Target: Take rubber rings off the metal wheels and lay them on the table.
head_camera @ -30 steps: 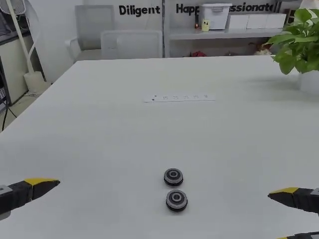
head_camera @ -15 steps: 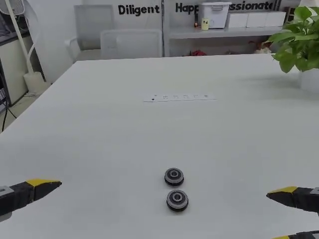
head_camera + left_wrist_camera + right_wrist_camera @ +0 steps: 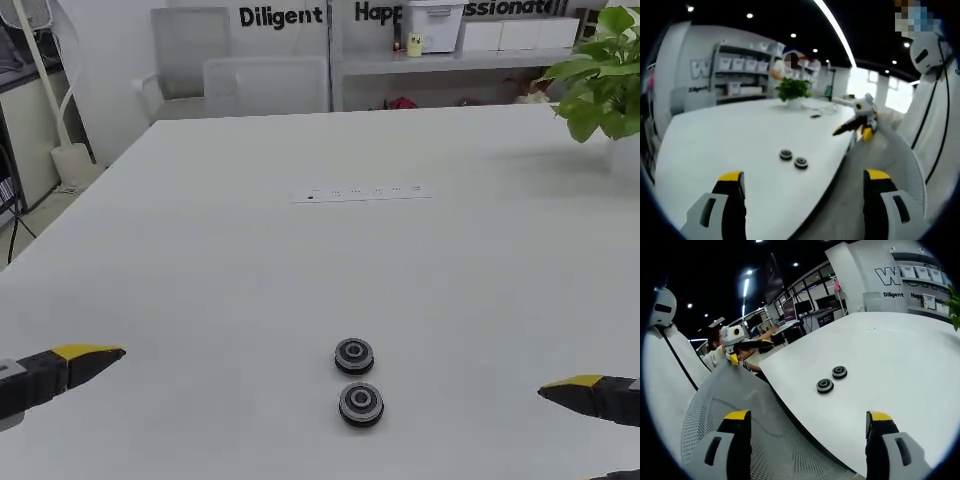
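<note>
Metal wheels [image 3: 354, 357], round, black rubber-rimmed

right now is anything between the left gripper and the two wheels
Nothing visible does. Only bare table lies between the left gripper and the near wheel or the far wheel.

White desk [image 3: 200, 260], head view. Lower centre: far wheel [image 3: 354, 356] and near wheel [image 3: 361, 403], dark-rimmed, lying flat, close together. Centre: flat socket strip [image 3: 362, 193]. Upper right: potted plant [image 3: 600, 90].
</note>
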The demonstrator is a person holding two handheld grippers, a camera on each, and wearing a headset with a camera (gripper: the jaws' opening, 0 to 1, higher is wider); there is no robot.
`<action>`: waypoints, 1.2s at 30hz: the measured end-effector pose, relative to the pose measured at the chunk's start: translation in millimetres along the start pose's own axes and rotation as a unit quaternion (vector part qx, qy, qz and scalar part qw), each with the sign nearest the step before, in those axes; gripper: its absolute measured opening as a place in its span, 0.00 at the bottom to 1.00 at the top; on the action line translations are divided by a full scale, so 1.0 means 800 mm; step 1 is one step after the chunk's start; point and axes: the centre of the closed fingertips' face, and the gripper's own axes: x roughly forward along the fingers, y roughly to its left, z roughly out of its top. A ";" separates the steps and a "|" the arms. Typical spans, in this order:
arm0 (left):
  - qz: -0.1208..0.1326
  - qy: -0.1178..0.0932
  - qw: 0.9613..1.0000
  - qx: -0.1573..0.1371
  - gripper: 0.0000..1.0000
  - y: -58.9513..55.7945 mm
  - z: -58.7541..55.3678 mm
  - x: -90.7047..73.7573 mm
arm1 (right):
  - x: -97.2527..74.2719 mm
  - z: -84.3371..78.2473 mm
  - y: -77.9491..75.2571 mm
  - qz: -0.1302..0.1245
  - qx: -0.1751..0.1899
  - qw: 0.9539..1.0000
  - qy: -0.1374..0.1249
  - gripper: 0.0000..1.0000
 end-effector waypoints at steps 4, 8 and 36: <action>-0.002 -0.001 1.000 0.004 1.00 0.002 0.005 0.003 | 0.000 0.001 0.000 0.000 -0.002 1.000 0.000 0.93; -0.003 0.001 1.000 0.008 1.00 0.004 0.006 0.004 | 0.002 0.003 0.000 0.002 -0.005 1.000 -0.002 0.93; 0.003 -0.004 1.000 0.028 0.96 0.017 0.026 0.015 | 0.020 0.010 -0.021 0.018 -0.020 1.000 0.001 0.90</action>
